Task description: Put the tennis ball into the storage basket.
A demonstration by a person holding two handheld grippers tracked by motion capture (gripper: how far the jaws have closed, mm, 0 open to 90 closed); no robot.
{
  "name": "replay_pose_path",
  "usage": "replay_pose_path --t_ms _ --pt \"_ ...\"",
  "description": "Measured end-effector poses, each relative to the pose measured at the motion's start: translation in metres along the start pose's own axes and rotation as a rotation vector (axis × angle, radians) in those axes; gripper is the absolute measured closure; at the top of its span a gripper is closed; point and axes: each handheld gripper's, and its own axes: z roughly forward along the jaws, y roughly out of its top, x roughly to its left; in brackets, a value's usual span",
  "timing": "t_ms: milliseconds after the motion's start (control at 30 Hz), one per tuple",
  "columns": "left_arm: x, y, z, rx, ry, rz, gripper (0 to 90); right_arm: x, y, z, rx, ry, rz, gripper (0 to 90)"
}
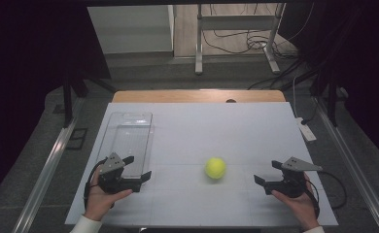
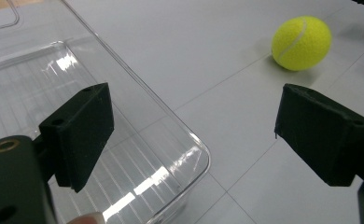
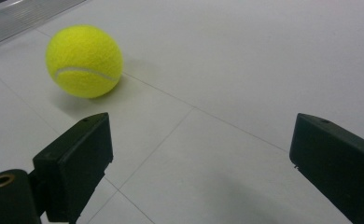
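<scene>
A yellow tennis ball [image 1: 215,168] rests on the white table between my two grippers. My left gripper [image 1: 138,168] stands open at the near end of a clear plastic tray [image 1: 129,138], with nothing between its jaws. In the left gripper view [image 2: 194,130] the ball [image 2: 302,43] lies ahead to the right, and the tray [image 2: 138,116] runs under the left jaw. My right gripper [image 1: 267,173] is open to the right of the ball, its jaws pointing left. In the right gripper view [image 3: 201,158] the ball [image 3: 84,61] sits ahead at upper left.
The white table [image 1: 202,126] has a wooden strip along its far edge. A white power strip [image 1: 306,130] lies off the table's right side. Metal stand legs and cables [image 1: 236,46] are on the floor beyond. Dark curtains hang on both sides.
</scene>
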Motion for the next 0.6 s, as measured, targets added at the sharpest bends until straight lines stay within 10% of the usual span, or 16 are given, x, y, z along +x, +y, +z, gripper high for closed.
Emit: replay_pose_path --t_ms 600 --pt "-0.0007 -0.0004 -0.0014 -0.005 -0.007 -0.002 12.1 -0.0010 -0.0024 -0.0015 0.007 -0.009 0.005 6.9"
